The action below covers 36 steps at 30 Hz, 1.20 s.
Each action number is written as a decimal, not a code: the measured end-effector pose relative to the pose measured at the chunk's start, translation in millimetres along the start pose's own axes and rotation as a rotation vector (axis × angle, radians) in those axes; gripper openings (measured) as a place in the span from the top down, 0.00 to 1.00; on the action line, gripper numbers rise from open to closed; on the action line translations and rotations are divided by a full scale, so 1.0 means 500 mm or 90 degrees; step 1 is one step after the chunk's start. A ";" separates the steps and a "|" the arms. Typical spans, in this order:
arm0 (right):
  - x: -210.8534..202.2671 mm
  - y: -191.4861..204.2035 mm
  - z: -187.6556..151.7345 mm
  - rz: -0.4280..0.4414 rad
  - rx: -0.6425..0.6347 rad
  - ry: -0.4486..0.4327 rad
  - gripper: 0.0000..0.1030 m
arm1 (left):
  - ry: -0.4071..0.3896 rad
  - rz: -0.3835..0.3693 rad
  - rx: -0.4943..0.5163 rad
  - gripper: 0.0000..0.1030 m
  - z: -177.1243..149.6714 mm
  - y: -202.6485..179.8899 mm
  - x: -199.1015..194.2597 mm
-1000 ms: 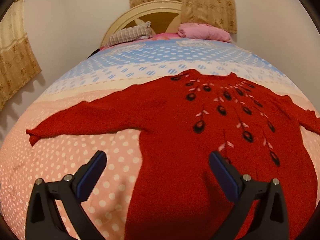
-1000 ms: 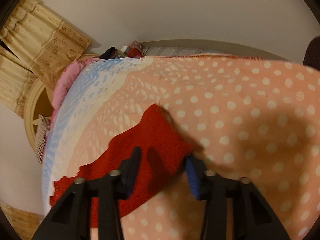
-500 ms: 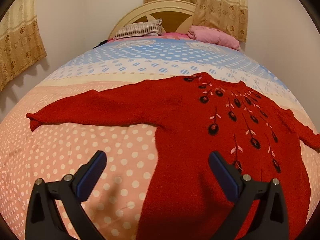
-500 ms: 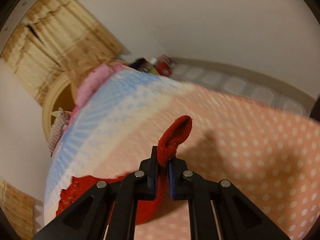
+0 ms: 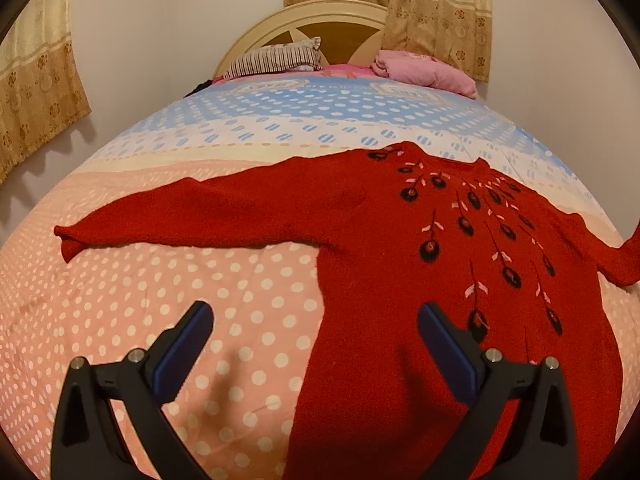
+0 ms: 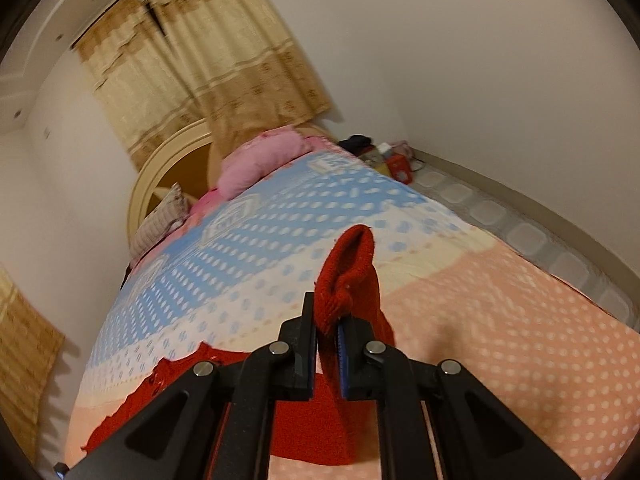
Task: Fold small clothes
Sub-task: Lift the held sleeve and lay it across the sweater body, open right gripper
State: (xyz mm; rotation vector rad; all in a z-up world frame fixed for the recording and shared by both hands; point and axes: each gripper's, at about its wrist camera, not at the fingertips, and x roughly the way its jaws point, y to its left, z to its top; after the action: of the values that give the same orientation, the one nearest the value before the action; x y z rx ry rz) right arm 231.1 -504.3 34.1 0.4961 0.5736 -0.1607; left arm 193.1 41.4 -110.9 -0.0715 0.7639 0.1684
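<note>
Right wrist view: the red sweater's (image 6: 316, 424) cuff (image 6: 350, 276) is pinched between the right tongs (image 6: 328, 330), whose jaws are clamped tight on the knit. The cuff stands up past the fingertips, and the rest of the sleeve drops behind and below the tongs to the bed (image 6: 500, 320). More red knit lies on the cover to the lower left of these tongs. Beyond the cuff come the blue-and-white dotted band of the cover, a pink bundle (image 6: 256, 164) by the headboard (image 6: 168, 160), a curtain (image 6: 208, 64), and small items on the floor (image 6: 520, 236) off to the upper right.

Left wrist view gives what the other cannot: the whole sweater (image 5: 400, 272) spread flat on the bed (image 5: 240, 312), its front facing up with dark embroidered flowers. One sleeve (image 5: 192, 216) stretches out flat ahead and to the left of the left tongs (image 5: 314, 334); the other rises off the cover at the far right edge (image 5: 624, 252). The left tongs stand wide, holding nothing, above the cover, with the sweater's side edge running between the fingers and its body under the right finger. A striped pillow (image 5: 276, 60) and the pink bundle (image 5: 424, 70) lie far ahead at the headboard (image 5: 320, 16), with curtains (image 5: 436, 12) behind. The right tongs do not show in this view.
</note>
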 end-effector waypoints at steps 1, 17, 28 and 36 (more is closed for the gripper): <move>0.003 0.018 0.000 0.006 -0.008 0.002 0.92 | 0.001 -0.004 -0.002 0.00 -0.001 0.003 0.000; 0.011 0.309 -0.024 0.119 -0.119 0.016 0.92 | 0.001 -0.028 -0.027 0.00 -0.015 0.041 -0.010; 0.045 0.507 -0.085 0.197 -0.185 0.042 0.92 | -0.001 -0.037 -0.041 0.00 -0.020 0.065 -0.008; 0.113 0.625 -0.190 0.241 -0.202 0.078 0.92 | -0.006 -0.034 -0.042 0.00 -0.024 0.079 -0.011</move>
State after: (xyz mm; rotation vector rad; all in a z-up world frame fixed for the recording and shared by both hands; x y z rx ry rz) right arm 319.9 -185.8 60.1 0.2981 0.6011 0.3192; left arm 174.0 78.0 -116.0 -0.1543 0.7469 0.1428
